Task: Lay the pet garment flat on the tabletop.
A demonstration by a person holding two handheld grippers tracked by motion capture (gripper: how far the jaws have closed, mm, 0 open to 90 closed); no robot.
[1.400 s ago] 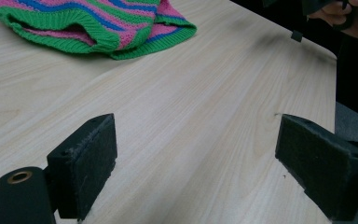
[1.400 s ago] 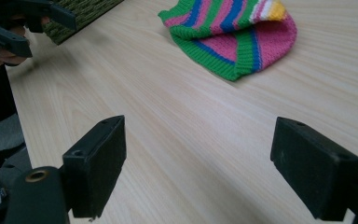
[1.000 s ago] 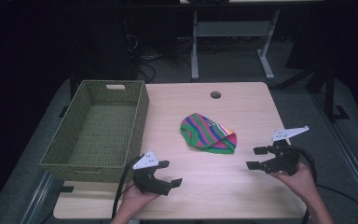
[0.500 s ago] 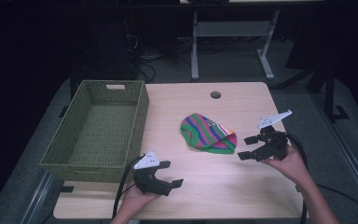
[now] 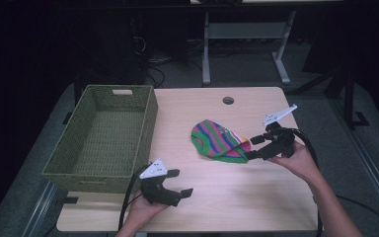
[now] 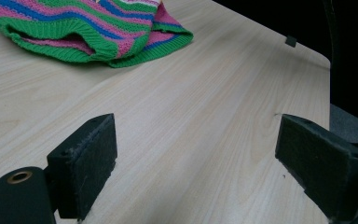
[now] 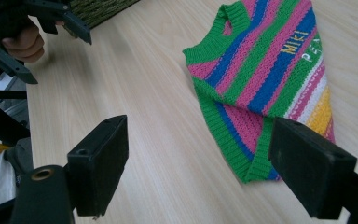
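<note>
A small knitted sweater (image 5: pixel 218 140) with green, pink, blue and yellow stripes lies folded on the wooden table (image 5: pixel 197 207), right of centre. Its green hem (image 7: pixel 235 144) and yellow lettering show in the right gripper view, and its edge (image 6: pixel 93 35) appears far off in the left gripper view. My right gripper (image 5: pixel 252 147) is open, its jaws just at the sweater's right edge, nothing between them. My left gripper (image 5: pixel 181 183) rests open near the table's front edge, well short of the sweater, jaws wide over bare wood.
A green woven basket (image 5: pixel 103 140) stands empty on the table's left side, close to the left gripper. A cable hole (image 5: pixel 228 100) sits near the far edge. Desk legs and cables lie on the dark floor beyond.
My right gripper has moved left and forward from the table's right side up to the sweater's edge. The left gripper has stayed put.
</note>
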